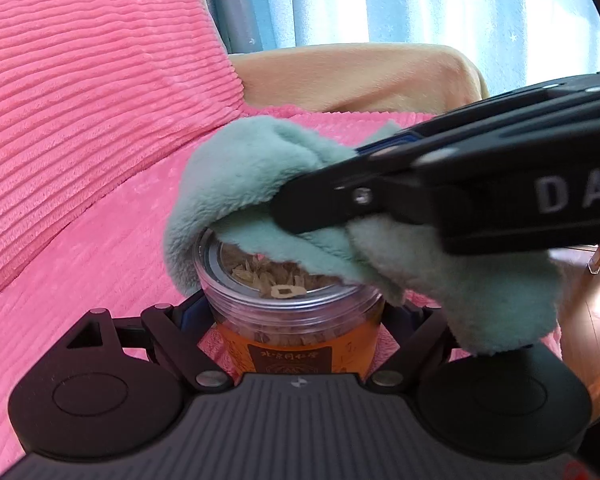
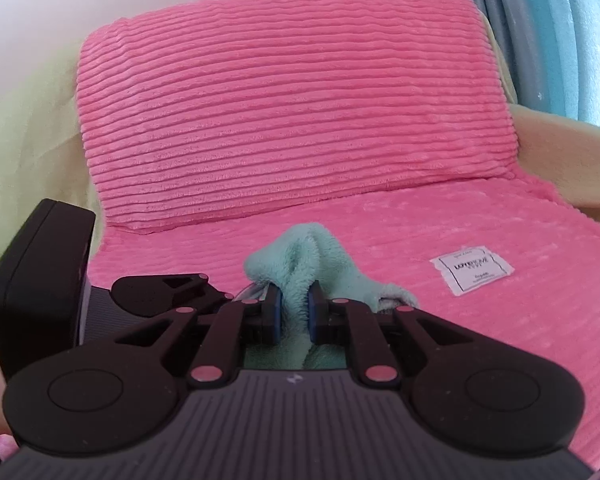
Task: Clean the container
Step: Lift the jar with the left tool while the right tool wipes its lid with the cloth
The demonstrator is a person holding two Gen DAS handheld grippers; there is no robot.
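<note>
Wiping the lid of the container, held upright between the left gripper fingers above the pink sofa seat, we judge the right gripper, clamped on the green cloth, should press evenly without tipping it.

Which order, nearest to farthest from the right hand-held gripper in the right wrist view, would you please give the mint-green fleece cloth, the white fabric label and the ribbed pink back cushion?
1. Mint-green fleece cloth: pinched in the right hand-held gripper.
2. White fabric label: right, on the seat.
3. Ribbed pink back cushion: behind, upright.
</note>
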